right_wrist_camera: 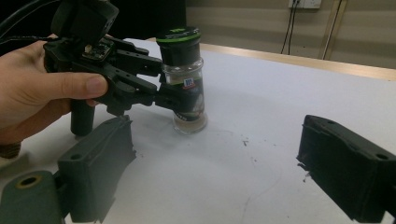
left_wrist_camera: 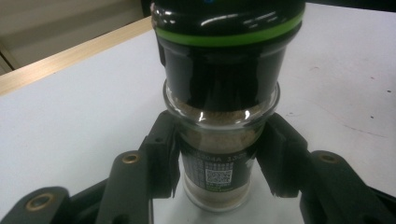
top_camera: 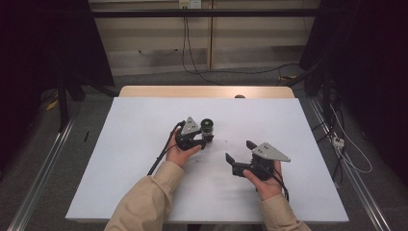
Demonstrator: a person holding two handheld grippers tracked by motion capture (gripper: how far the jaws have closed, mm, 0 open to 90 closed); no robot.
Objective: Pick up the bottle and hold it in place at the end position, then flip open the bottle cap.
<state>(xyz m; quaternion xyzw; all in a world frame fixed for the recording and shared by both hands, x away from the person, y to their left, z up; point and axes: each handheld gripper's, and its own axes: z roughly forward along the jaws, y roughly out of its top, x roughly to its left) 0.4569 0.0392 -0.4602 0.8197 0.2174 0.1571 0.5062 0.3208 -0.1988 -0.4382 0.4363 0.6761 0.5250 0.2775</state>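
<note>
Left hand-held gripper clamped on upright spice jar; right hand-held gripper spread nearby, white table around.

High view: fixed above the person's side, facing forward and down over the whole white rectangular table, far off, floor and back wall beyond. Left gripper view: rides low, very close, looks along its own jaws at the glass spice jar with black green-ringed cap, table edge behind. Right gripper view: low near the tabletop, a bit farther back, faces the same jar from the side. All three share the jar and the tabletop around it.
</note>
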